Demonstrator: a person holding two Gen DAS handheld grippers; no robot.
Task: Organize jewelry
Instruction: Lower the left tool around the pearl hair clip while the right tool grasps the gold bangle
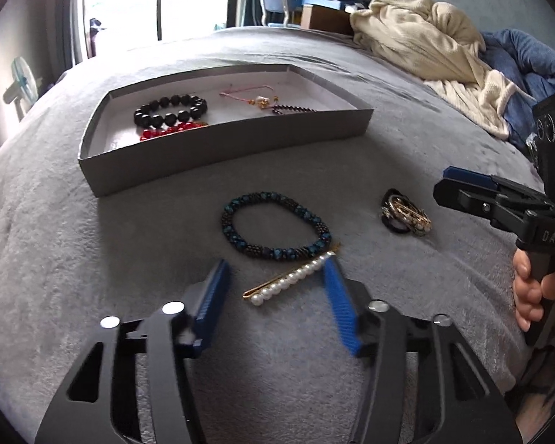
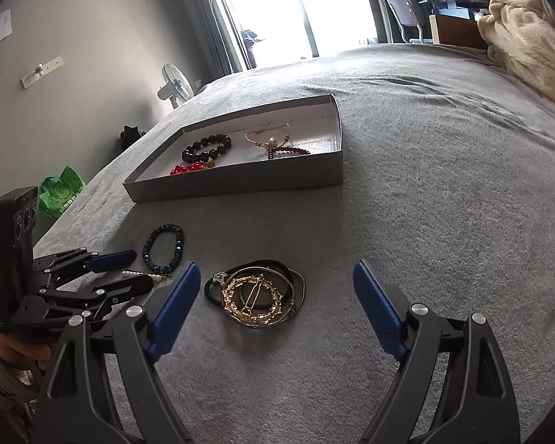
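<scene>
A gold pin with a row of pearls (image 1: 292,277) lies on the grey bedspread between the fingers of my left gripper (image 1: 276,264). Its upper end sits by the right finger; the left finger stands apart, so the gripper is open. Just beyond lies a blue-and-black beaded bracelet (image 1: 259,196). My right gripper (image 2: 276,266) is open wide, with a pile of black hair ties and a gold ring clip (image 2: 255,296) on the bed between its fingers. A shallow grey box (image 1: 222,155) farther back holds a black bead bracelet (image 1: 170,109), red beads (image 1: 166,133) and cord bracelets (image 1: 248,98).
A cream blanket (image 1: 418,37) and blue cloth (image 1: 518,63) are heaped at the bed's far right. A fan (image 2: 175,85) and a green bag (image 2: 61,188) stand on the floor off the left edge. A person's hand (image 1: 529,296) grips the right gripper's handle.
</scene>
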